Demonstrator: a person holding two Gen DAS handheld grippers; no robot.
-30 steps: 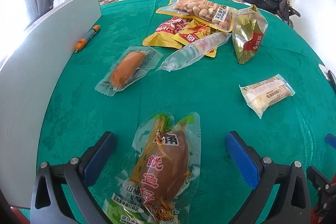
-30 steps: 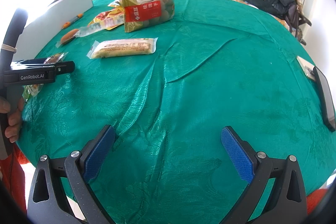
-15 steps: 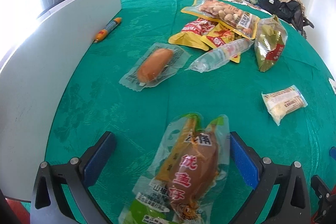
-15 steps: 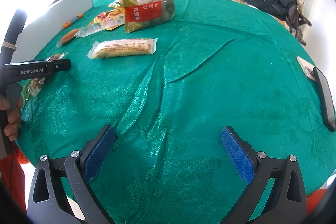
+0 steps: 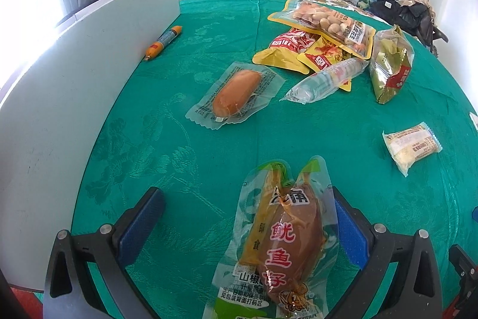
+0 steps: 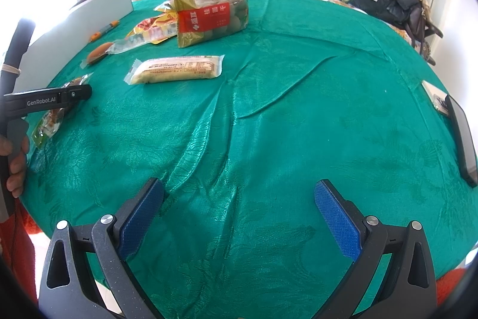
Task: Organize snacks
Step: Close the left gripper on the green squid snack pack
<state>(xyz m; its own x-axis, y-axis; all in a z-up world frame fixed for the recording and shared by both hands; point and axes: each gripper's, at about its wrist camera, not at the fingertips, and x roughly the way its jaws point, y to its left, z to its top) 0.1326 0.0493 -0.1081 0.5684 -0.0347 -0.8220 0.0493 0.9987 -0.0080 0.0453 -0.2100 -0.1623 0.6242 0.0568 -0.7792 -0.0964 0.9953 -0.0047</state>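
Since a second ago the left tool point(image 5: 245, 220) has shifted leftward, so the squid snack pouch point(image 5: 283, 244) now sits hard against its right pad instead of centred between the two. Its jaws are spread wide and clamp nothing; the pouch lies flat on the green table point(image 5: 179, 157). That offset suggests the grasp is not lined up, and closing now would likely catch only one edge. The right tool point(image 6: 239, 214) hovers over bare cloth, jaws apart and empty. The remaining snacks, a sausage pack point(image 5: 236, 93) and the pile of bags point(image 5: 322, 47), lie well beyond, unsorted.
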